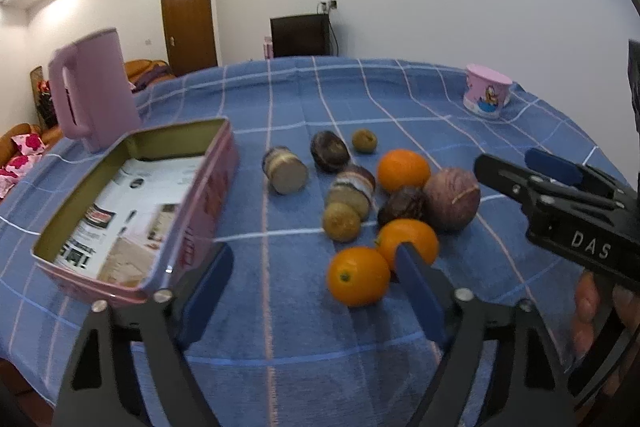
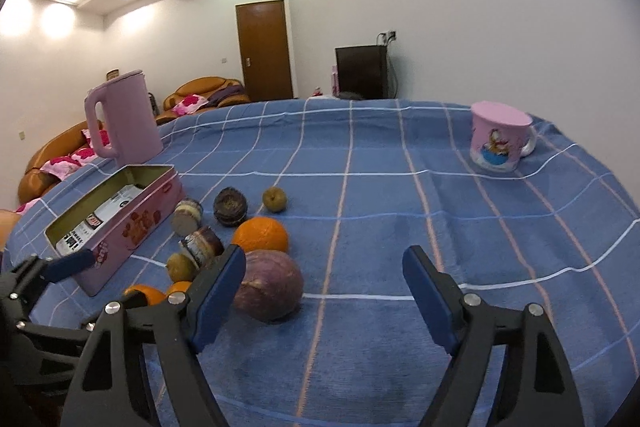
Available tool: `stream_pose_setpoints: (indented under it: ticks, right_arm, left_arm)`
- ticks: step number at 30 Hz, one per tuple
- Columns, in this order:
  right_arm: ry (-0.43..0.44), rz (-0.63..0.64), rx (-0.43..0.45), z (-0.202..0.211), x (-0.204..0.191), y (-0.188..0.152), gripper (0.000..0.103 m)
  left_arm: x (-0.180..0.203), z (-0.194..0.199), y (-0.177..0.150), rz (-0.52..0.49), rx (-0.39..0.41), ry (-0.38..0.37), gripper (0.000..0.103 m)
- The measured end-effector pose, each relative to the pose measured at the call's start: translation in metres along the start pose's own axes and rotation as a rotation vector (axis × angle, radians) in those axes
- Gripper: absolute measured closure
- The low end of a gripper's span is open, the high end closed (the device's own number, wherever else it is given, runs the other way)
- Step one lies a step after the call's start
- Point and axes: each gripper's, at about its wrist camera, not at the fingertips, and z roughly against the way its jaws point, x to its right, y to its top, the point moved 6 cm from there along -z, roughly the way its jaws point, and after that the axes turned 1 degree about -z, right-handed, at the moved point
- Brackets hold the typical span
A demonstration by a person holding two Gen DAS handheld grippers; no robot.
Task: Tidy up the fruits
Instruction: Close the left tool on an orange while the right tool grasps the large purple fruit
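Several fruits lie bunched on the blue checked cloth: three oranges (image 1: 359,275) (image 1: 403,169), a big purple fruit (image 1: 452,199) (image 2: 272,283), dark and small greenish ones (image 1: 341,221). An open pink tin box (image 1: 132,211) (image 2: 112,223) with printed paper inside stands left of them. My left gripper (image 1: 314,259) is open, low over the cloth, with the nearest orange just ahead beside its right finger, untouched. My right gripper (image 2: 325,259) (image 1: 516,163) is open too, empty, with the purple fruit just beyond its left finger.
A pink pitcher (image 1: 94,95) (image 2: 124,119) stands behind the tin box at the table's left edge. A pink cartoon mug (image 1: 486,91) (image 2: 500,137) sits far right. Two short cylinders (image 1: 285,169) lie among the fruits. Bare cloth (image 2: 400,195) stretches right of the fruit.
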Motion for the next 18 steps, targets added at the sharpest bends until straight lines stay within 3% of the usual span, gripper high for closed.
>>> stream_pose_setpoints:
  ticks: [8,18]
  right_arm:
    - [0.048,0.031,-0.058,-0.015,-0.015,-0.003,0.027]
    - [0.106,0.059,-0.205,-0.040,-0.027,-0.014,0.038]
  left_arm:
    - [0.005,-0.004,-0.004,-0.001,-0.021,-0.040,0.028]
    - [0.013,-0.006,-0.007,-0.010,-0.038,-0.093,0.034]
